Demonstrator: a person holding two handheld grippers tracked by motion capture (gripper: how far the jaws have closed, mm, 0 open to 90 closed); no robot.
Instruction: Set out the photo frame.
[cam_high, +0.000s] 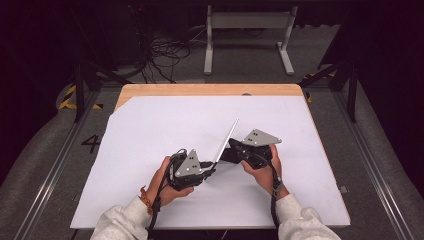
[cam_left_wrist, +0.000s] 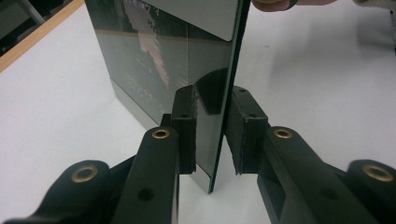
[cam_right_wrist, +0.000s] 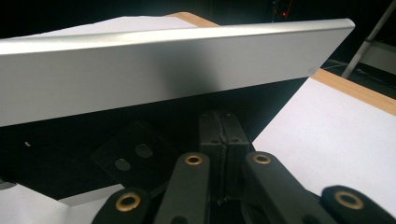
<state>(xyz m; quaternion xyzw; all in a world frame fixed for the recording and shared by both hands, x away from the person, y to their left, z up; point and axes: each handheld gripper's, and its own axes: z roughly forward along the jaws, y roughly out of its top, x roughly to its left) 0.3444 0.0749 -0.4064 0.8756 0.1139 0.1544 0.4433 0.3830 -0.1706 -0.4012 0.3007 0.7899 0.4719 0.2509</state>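
Left gripper (cam_left_wrist: 208, 135) straddles the unlabelled tablet (cam_left_wrist: 177, 60) edge, pads apart — right gripper (cam_right_wrist: 222, 140) clenched, holding nothing.

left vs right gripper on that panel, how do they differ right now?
The left gripper has its jaws apart, the thin panel edge standing between the pads; the right gripper has its jaws shut flat together. The left gripper sits nearer the person, the right gripper farther up the panel. Both sit close to the panel's lower end.
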